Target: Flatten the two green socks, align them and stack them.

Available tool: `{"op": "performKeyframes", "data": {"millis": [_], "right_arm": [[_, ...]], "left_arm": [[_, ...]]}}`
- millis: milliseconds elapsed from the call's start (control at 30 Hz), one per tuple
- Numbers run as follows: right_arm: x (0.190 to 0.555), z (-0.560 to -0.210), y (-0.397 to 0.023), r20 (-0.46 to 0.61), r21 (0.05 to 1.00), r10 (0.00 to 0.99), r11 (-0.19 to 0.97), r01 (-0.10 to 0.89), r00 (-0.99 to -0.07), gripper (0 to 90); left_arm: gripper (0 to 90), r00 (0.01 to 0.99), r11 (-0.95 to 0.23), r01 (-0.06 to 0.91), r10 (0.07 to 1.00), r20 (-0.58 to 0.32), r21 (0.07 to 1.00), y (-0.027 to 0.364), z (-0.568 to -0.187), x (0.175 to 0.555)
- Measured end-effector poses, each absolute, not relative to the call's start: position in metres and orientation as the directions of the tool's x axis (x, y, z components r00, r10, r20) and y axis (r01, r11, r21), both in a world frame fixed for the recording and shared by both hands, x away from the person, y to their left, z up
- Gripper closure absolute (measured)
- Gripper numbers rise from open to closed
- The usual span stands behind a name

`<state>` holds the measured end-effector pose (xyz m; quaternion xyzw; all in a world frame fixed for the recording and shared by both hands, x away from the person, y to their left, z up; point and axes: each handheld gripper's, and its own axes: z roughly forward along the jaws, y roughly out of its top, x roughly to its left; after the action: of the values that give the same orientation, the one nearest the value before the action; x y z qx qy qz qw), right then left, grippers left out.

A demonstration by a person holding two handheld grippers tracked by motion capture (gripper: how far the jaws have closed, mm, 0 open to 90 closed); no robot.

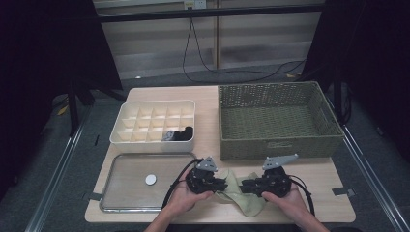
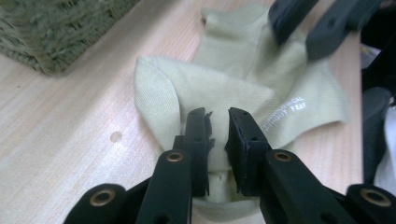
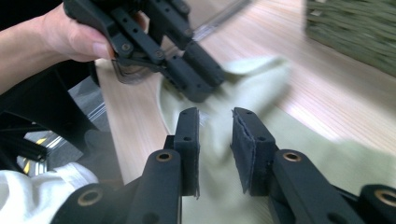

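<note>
A pale green sock (image 1: pixel 240 191) lies at the table's (image 1: pixel 324 186) six o'clock edge, the left gripper (image 1: pixel 221 185) at its nine o'clock narrowly pinching a fold, the right gripper (image 1: pixel 244 185) at three o'clock narrowly parted over it.

right gripper (image 3: pixel 215 116) | jaws parted | over pale green sock (image 3: pixel 261 88)

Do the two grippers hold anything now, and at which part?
The left gripper stands over a fold of the pale green sock; whether it pinches cannot be told. The right gripper is open above the sock.
</note>
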<state>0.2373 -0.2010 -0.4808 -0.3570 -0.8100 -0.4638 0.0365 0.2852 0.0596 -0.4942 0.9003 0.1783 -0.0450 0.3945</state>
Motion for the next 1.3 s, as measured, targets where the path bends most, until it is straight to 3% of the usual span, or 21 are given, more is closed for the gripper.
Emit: {"op": "performKeyframes", "data": {"millis": [267,500,867,1033,1133,1300], "right_arm": [[0.221,-0.483,-0.227,0.365,0.714,0.622,0.291,0.636,-0.693,69.4],[0.204,-0.485,-0.240,0.372,0.699,0.640,0.284,0.657,-0.672,65.2],[0.208,-0.492,-0.227,0.346,0.668,0.633,0.352,0.655,-0.693,66.3],[0.211,-0.496,-0.222,0.324,0.653,0.643,0.378,0.656,-0.693,63.7],[0.211,-0.496,-0.219,0.305,0.655,0.644,0.392,0.645,-0.701,68.7],[0.211,-0.497,-0.218,0.289,0.650,0.653,0.404,0.644,-0.700,82.5]], "left_arm": [[77.4,0.931,-0.641,0.360,0.297,-0.214,0.678,0.061,-0.495,0.288],[76.1,0.922,-0.585,0.381,0.300,-0.246,0.716,0.067,-0.489,0.289],[71.0,0.901,-0.518,0.417,0.344,-0.264,0.747,0.069,-0.483,0.308],[63.9,0.905,-0.561,0.403,0.364,-0.222,0.723,0.055,-0.492,0.308],[65.1,0.902,-0.568,0.411,0.366,-0.228,0.713,0.053,-0.496,0.310],[77.1,0.904,-0.579,0.412,0.357,-0.236,0.704,0.051,-0.498,0.309]]}}
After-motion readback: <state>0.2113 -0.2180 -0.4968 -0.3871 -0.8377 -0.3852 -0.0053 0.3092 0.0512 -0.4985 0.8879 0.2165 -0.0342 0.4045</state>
